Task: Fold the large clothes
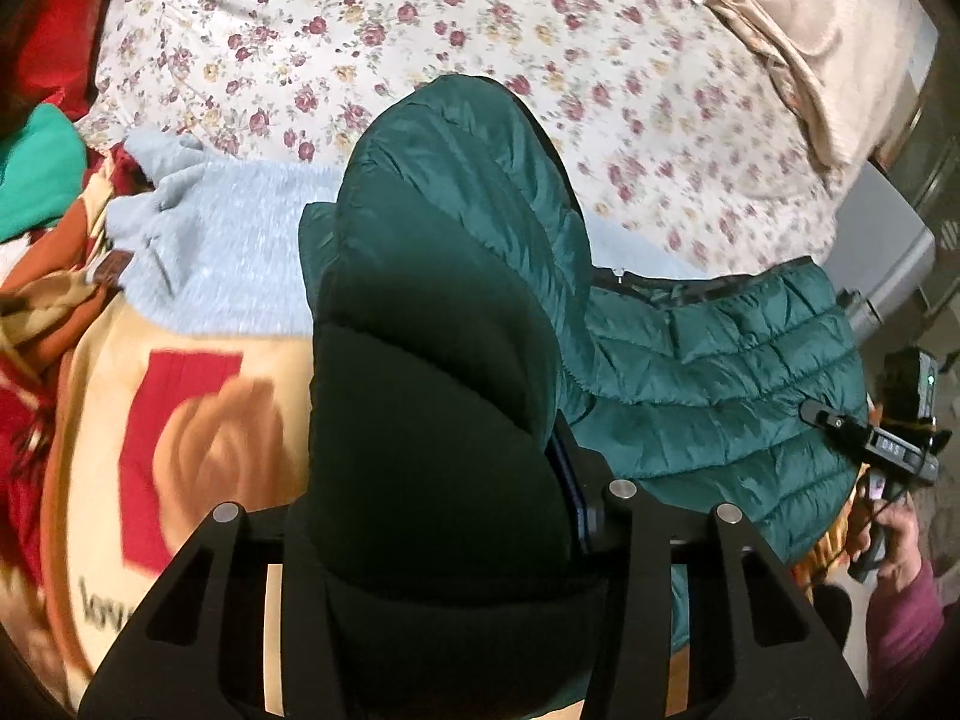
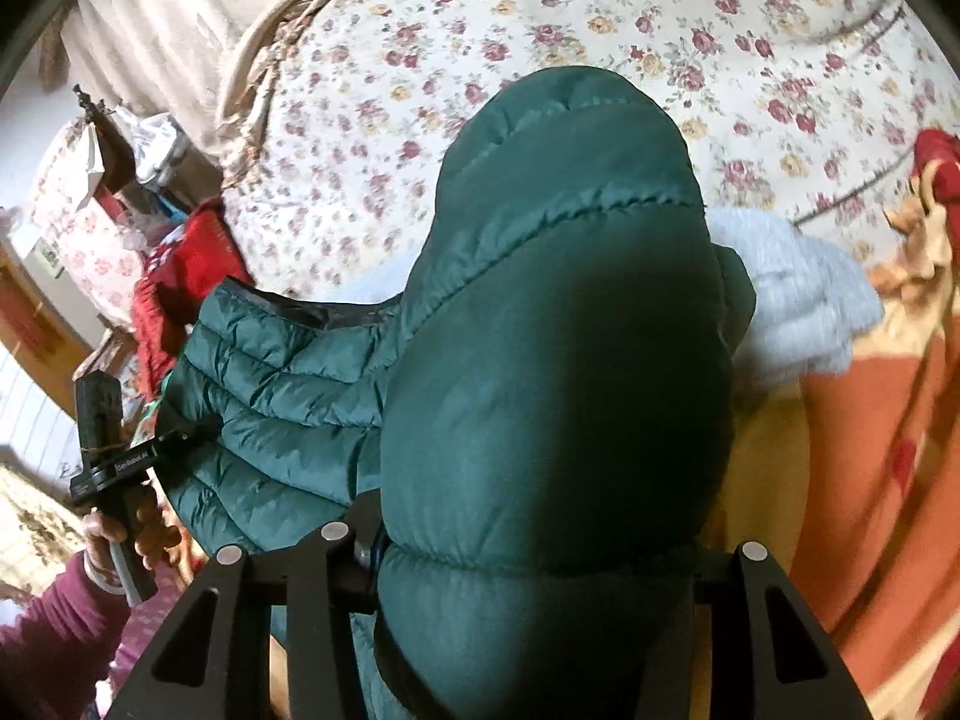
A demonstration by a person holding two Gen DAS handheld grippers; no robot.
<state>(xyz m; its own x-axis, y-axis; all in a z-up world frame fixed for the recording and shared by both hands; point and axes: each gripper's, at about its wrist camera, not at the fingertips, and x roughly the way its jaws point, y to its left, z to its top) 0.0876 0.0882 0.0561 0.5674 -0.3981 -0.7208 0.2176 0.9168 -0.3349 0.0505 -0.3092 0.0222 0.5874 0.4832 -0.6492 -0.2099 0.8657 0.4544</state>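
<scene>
Both tongs clamped on green puffer jacket (image 1: 720, 360): left gripper (image 1: 444, 516) frame-centre, right gripper (image 2: 540, 540) likewise, floral bedsheet (image 1: 420, 30) above.

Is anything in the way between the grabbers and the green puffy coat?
No. Both grippers already pinch the green puffy coat: its fabric bulges between the left gripper fingers and the right gripper fingers. The fingertips are hidden under it.

Green puffer jacket (image 2: 558, 360) bunched over right gripper (image 2: 540, 540) (fingers hidden), w/ floral sheet (image 2: 540, 30) behind.
</scene>
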